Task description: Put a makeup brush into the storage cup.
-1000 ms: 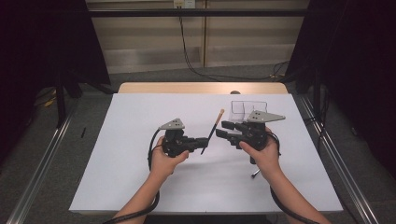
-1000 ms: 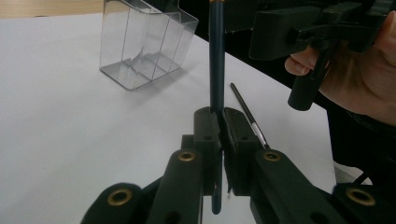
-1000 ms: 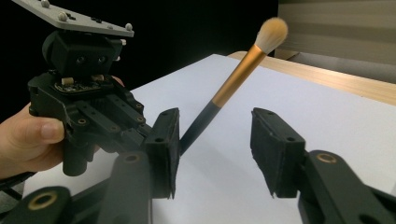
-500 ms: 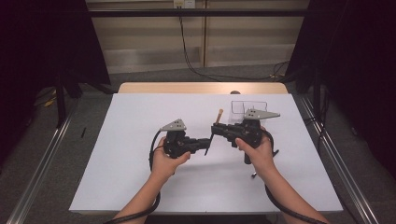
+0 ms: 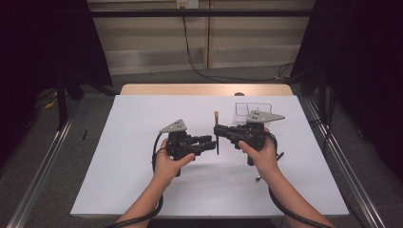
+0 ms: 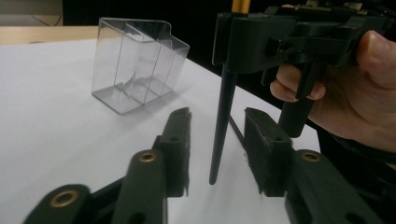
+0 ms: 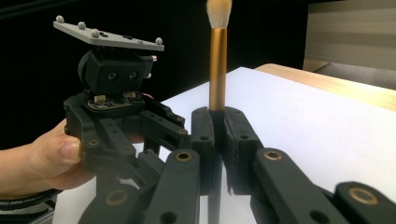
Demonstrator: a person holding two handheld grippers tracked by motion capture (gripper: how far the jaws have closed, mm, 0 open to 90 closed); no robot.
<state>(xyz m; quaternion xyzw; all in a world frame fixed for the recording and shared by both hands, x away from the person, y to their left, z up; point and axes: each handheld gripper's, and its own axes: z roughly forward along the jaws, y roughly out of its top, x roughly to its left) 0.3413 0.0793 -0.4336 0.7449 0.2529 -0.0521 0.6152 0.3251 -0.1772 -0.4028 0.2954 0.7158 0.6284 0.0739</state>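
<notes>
Right hand-held gripper clamps a makeup brush upright above the table; left hand-held gripper has just been opening, jaws apart around the handle's lower end without touching.

Wide bare white table to the left, front and far left corner: open passage there. At mid-table, crowded: left gripper and right gripper nose to nose, with an upright brush clamped in the right one and standing between the left one's parted jaws (which have just been opening, pads clear of the handle on both sides). Little room between the two hands. Behind the right gripper, a clear plastic box blocking the far right stretch. Cables trailing off the near edge by both forearms.
</notes>
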